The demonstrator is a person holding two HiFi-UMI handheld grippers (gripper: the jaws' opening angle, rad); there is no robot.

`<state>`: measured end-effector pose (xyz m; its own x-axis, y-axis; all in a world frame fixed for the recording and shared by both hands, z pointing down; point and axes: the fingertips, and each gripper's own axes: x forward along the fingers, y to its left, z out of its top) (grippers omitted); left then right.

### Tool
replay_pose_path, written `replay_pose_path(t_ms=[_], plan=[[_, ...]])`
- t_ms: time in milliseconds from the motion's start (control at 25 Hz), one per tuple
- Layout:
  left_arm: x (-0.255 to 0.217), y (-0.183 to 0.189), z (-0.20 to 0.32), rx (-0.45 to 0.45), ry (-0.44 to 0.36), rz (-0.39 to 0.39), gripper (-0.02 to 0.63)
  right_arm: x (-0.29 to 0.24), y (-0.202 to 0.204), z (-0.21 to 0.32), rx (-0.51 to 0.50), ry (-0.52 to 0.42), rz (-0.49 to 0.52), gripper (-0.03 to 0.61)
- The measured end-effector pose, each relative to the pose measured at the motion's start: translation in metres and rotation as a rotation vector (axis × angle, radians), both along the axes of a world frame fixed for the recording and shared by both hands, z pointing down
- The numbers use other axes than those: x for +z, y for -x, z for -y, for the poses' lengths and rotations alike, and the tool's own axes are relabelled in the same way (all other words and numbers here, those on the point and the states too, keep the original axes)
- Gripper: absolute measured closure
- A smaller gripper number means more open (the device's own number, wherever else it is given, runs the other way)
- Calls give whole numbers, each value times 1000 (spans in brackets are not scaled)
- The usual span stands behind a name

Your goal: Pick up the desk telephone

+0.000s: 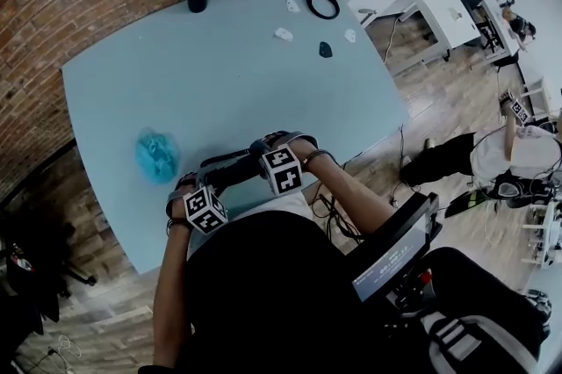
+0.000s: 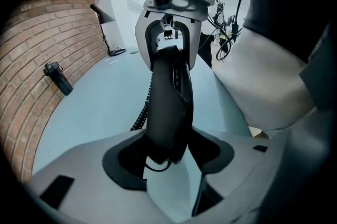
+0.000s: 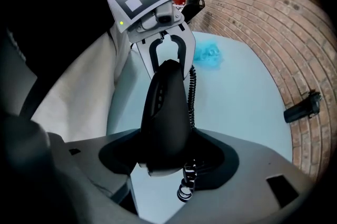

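The handset (image 1: 234, 174) of the desk telephone is being gripped at both ends and, as far as can be judged, is being held clear of the tabletop (image 1: 246, 74); its long axis is running straight out from the left fingers (image 2: 89, 165) to the right fingers (image 3: 258, 165), so that each gripper is showing at the far end of the handset in the other's view; neither hand is lying nearer than the other, since both are already on it. The left gripper (image 2: 169, 157) is standing partly closed, its fingers pressing on the near end of the handset from both sides; the right gripper (image 3: 167, 162) is likewise clamped on the opposite end, with the coiled cord (image 3: 192, 92) hanging just beside its fingers and trailing down past them. The telephone's base is not being shown in any view, so which way it lies from the fingers cannot be told; any further lift is judged to depend on the cord's slack.
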<state>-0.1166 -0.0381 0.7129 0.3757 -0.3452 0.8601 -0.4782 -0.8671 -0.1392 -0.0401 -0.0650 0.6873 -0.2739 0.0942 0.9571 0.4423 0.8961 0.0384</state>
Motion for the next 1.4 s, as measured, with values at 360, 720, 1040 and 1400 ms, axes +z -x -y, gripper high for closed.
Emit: replay_pose_path(t_ms=[360,720,1040,1400], plan=[[-26,13,15,-73,-104,-17,341,-56,24,8,-83,-38,83,293],[-53,16,3,-54,-144,-91,281,-81,31,4,-152,-44,101,293],[-87,3,18,0,-211,-46,248,-84,50,-6,-210,-46,99,293],[-77,-13,30,12,-213,14,239,-98,78,-18,-233,-26,140,295]])
